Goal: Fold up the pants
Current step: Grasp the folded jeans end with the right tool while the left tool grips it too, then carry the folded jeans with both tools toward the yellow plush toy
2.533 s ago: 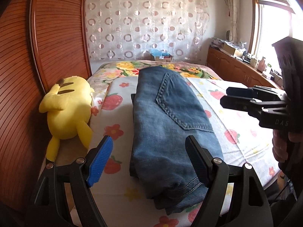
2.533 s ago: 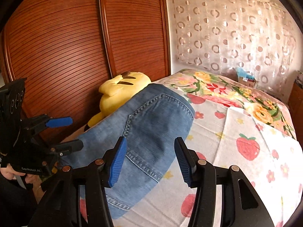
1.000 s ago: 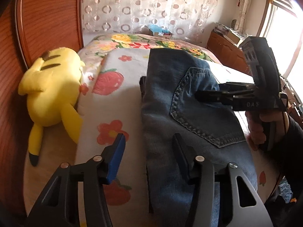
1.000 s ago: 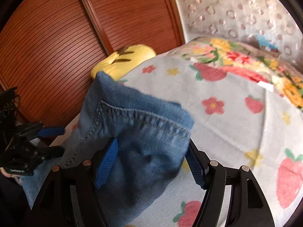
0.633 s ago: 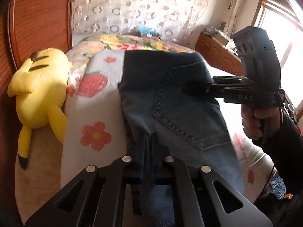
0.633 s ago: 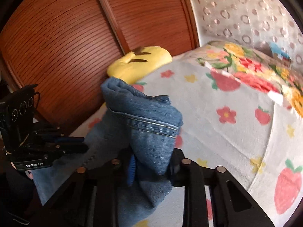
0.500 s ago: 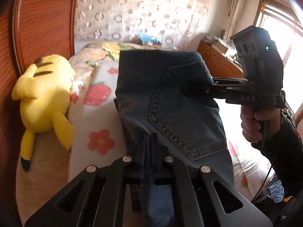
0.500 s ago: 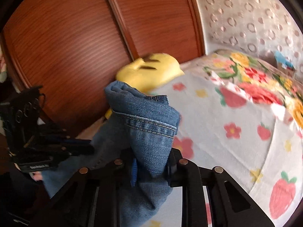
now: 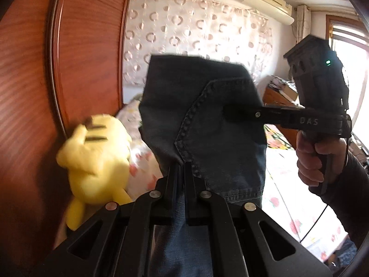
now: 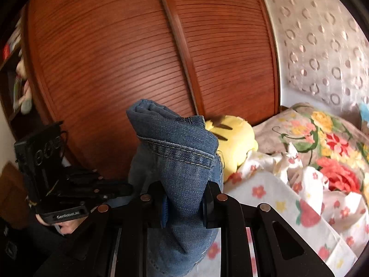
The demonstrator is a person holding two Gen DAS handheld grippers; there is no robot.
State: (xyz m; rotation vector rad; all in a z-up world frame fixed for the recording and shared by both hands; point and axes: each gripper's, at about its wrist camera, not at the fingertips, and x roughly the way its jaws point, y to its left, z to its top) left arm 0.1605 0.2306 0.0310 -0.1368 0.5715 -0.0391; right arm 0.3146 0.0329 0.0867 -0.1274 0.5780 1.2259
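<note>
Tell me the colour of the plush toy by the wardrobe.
Yellow plush toy with dark stripes; clearest in the left wrist view.

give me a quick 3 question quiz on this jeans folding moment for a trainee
1. True or false: both grippers are clamped on the jeans.
2. Multiple choice: what lies beside the wooden wardrobe doors, behind the lifted denim? A) a yellow plush toy B) a folded towel C) a laundry basket
3. Short answer: in the left wrist view, what sewn feature of the jeans faces the camera?

Key
1. True. The left gripper pinches a thin edge of denim; the right gripper grips a thicker bunch with a stitched hem.
2. A, the yellow plush toy, lying on the bed's floral sheet.
3. A back pocket with heavy stitching along its edge.
</note>
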